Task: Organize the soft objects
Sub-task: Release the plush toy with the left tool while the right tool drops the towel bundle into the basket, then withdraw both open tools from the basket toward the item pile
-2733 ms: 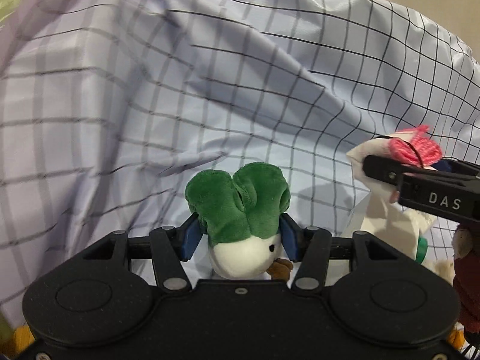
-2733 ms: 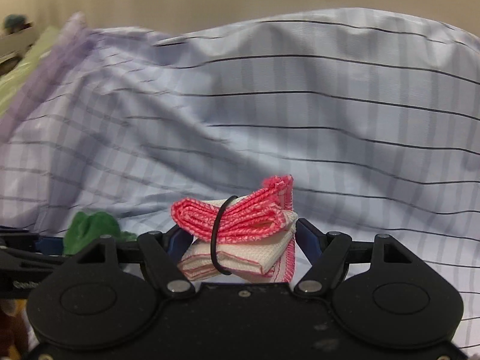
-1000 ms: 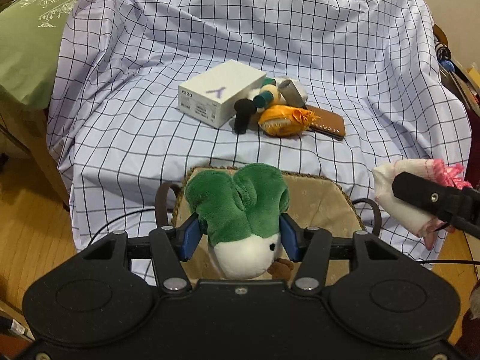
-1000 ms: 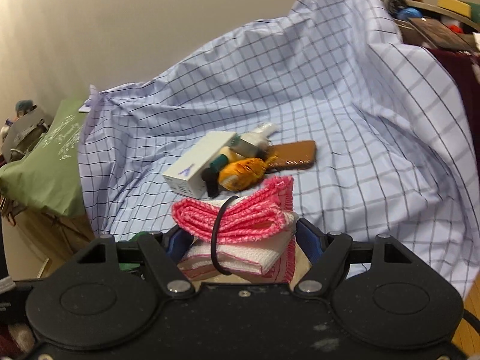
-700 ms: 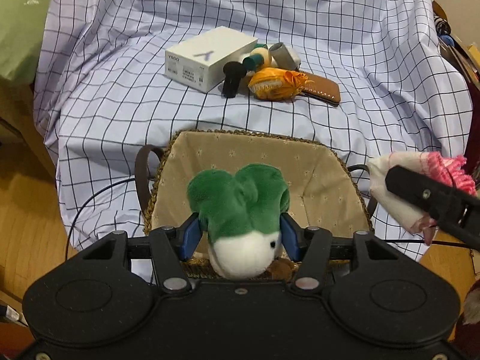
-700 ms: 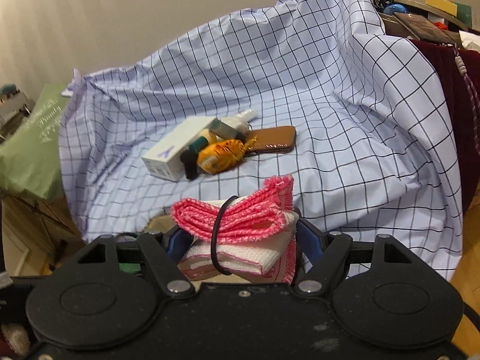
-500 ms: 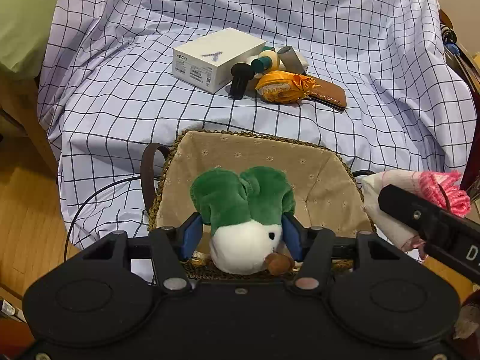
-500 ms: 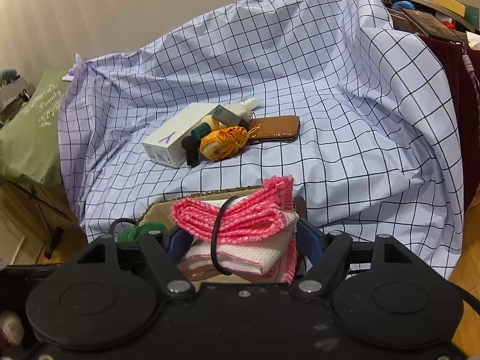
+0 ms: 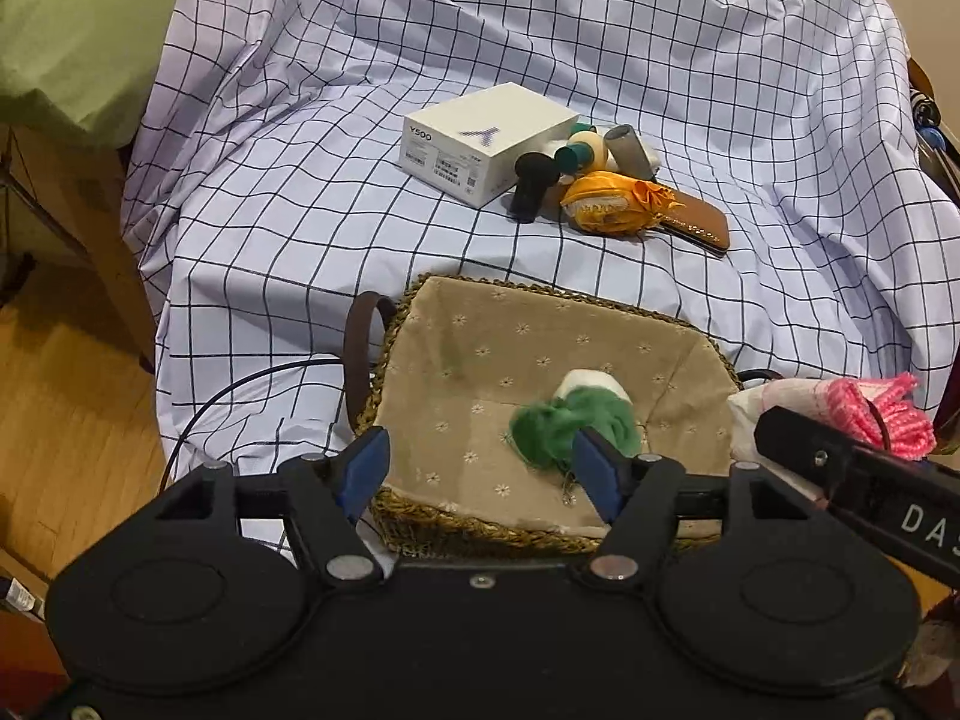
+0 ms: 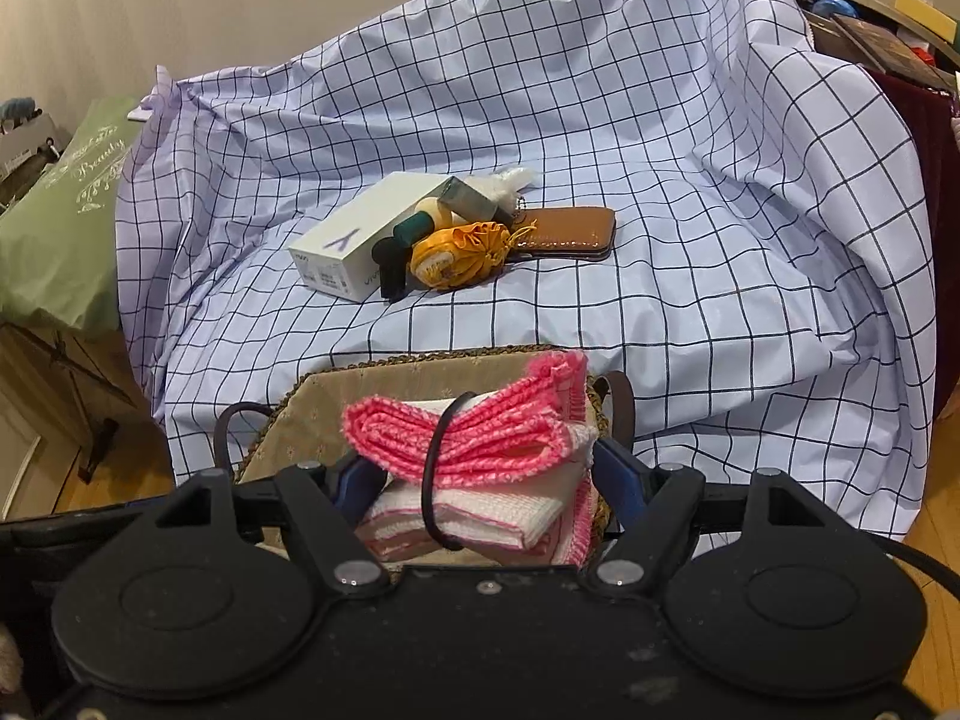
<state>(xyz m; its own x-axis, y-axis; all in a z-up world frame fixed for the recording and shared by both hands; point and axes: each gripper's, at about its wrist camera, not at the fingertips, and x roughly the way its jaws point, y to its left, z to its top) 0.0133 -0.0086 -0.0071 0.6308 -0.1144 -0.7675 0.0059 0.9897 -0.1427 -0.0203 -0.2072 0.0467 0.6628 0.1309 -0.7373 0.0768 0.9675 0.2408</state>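
The green and white plush (image 9: 573, 420) lies blurred inside the cloth-lined wicker basket (image 9: 420, 354), below and beyond my left gripper (image 9: 480, 471). That gripper's jaws are opening, with nothing pressed between the blue pads. My right gripper (image 10: 489, 480) is shut on the pink and white folded cloth bundle (image 10: 474, 438), tied with a black band. It hovers over the basket (image 10: 300, 408). In the left wrist view the same bundle (image 9: 840, 402) shows at the basket's right edge.
On the checked sheet (image 9: 660, 30) behind the basket lie a white box (image 9: 480, 141), a black handle (image 9: 528, 180), an orange pouch (image 9: 606, 204), a brown case (image 9: 696, 225) and small bottles. A green cushion (image 9: 72, 30) sits left. A black cable (image 9: 240, 396) runs by the wooden floor.
The left gripper's jaws have spread apart and the green plush has dropped from them into the basket. The right gripper keeps its hold on the cloth bundle and has drifted slightly over the basket.
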